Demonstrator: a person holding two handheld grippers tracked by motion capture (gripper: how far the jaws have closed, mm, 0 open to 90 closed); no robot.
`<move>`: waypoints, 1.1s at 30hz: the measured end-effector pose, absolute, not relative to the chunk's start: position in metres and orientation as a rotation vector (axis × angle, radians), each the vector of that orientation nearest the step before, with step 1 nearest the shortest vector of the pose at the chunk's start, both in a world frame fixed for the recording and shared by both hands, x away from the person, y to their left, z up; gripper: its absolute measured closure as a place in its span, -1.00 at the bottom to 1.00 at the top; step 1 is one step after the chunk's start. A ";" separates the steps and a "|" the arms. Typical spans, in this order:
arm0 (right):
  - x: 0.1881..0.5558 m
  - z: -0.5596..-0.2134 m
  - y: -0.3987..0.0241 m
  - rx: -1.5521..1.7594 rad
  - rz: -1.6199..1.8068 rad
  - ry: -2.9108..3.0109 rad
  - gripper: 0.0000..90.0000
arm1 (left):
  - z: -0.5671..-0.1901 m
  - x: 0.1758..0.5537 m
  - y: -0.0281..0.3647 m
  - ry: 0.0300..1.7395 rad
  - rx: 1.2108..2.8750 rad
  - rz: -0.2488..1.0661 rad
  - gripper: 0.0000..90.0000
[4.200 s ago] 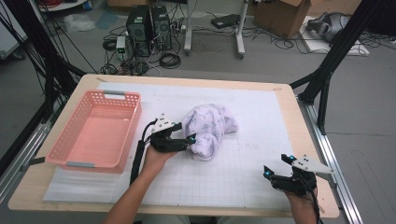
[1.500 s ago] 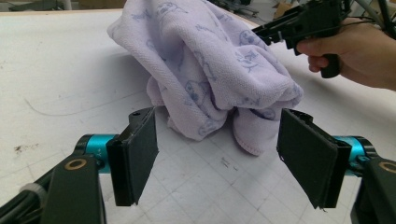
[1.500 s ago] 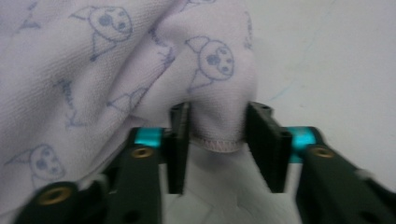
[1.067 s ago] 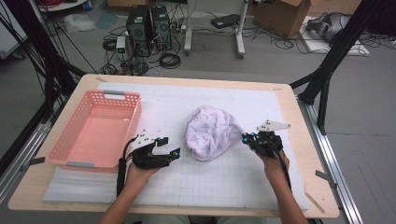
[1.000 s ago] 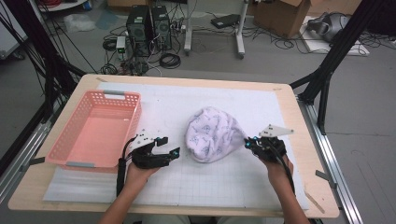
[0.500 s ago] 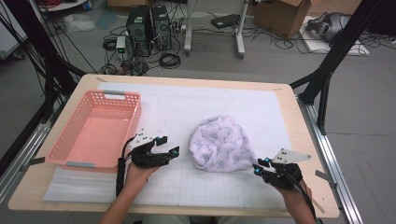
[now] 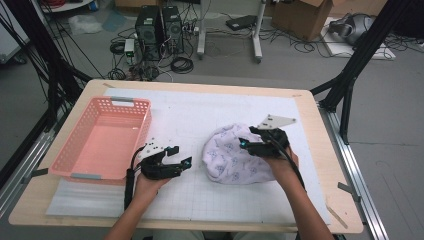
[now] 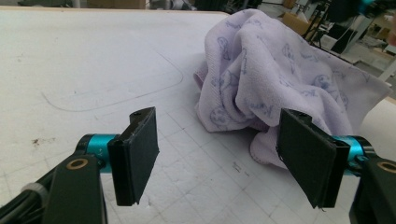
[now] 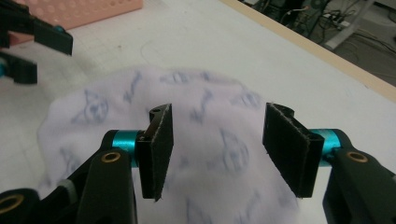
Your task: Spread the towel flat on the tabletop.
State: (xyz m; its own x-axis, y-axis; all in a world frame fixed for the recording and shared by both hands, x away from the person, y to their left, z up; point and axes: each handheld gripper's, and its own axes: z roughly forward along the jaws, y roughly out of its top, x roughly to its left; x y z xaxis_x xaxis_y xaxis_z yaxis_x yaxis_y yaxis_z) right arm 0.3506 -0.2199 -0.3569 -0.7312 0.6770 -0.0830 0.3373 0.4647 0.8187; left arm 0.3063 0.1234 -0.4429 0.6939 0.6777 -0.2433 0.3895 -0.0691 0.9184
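Cloth (image 7: 235, 160) shows pale blue animal prints, no readable writing.

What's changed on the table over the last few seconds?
The right gripper pulled the lilac cloth flatter toward the person's edge, its jaws have just been opening with nothing gripped, and it now hovers over the cloth. The left gripper let go earlier, backed off, stays open. The pink basket hasn't moved.

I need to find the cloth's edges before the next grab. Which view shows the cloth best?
The high view: the whole cloth lies within the picture on the table, outline clear. The left gripper view shows one bunched side; the right gripper view looks down close on its middle, blurred, edges cut off.
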 end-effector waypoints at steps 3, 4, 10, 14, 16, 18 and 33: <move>0.366 -0.357 -0.200 0.827 1.144 2.357 -0.06 | -0.443 0.306 0.124 0.870 1.685 0.296 -0.34; 0.371 -0.357 -0.195 0.821 1.133 2.365 -0.06 | -0.443 0.306 0.124 0.869 1.685 0.295 -0.34; 0.399 -0.362 -0.171 0.828 1.099 2.459 -0.08 | -0.443 0.307 0.124 0.869 1.691 0.301 -0.34; 0.417 -0.375 -0.159 0.829 1.026 2.550 -0.13 | -0.443 0.306 0.124 0.865 1.697 0.295 -0.34; 0.421 -0.384 -0.156 0.833 1.006 2.616 -0.18 | -0.443 0.306 0.124 0.861 1.702 0.293 -0.34; 0.423 -0.395 -0.152 0.843 0.954 2.714 -0.11 | -0.444 0.307 0.123 0.860 1.705 0.291 -0.34; 0.398 -0.324 -0.202 0.817 1.624 2.248 0.84 | -0.445 0.308 0.124 0.875 1.711 0.294 -0.34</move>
